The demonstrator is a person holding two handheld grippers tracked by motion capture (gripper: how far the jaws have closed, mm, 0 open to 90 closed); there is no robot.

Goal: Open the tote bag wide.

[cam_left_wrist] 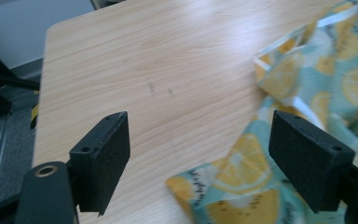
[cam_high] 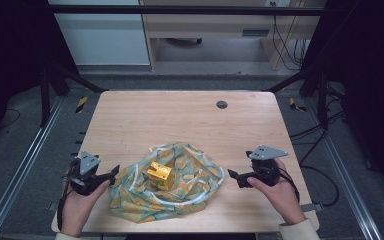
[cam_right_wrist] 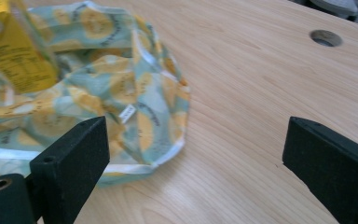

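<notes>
A teal cloth with a yellow lemon print and white trim [cam_high: 177, 187] lies crumpled on the near middle of the wooden table [cam_high: 180, 120]. A yellow carton [cam_high: 159, 175] stands on the cloth [cam_right_wrist: 98, 102]. My left gripper [cam_high: 114, 172] sits at the cloth's left edge, open, with a corner of the cloth [cam_left_wrist: 242, 186] lying between its jaws. My right gripper [cam_high: 231, 176] is open just right of the cloth, jaws over bare wood. The yellow carton [cam_right_wrist: 14, 46] shows at the upper left of the right gripper view.
A round grommet hole [cam_high: 222, 104] sits in the table's far right part, seen again as a hole [cam_right_wrist: 325, 38] in the right gripper view. Metal rails [cam_high: 20, 165] run along both sides of the table. Cables trail on the floor at right.
</notes>
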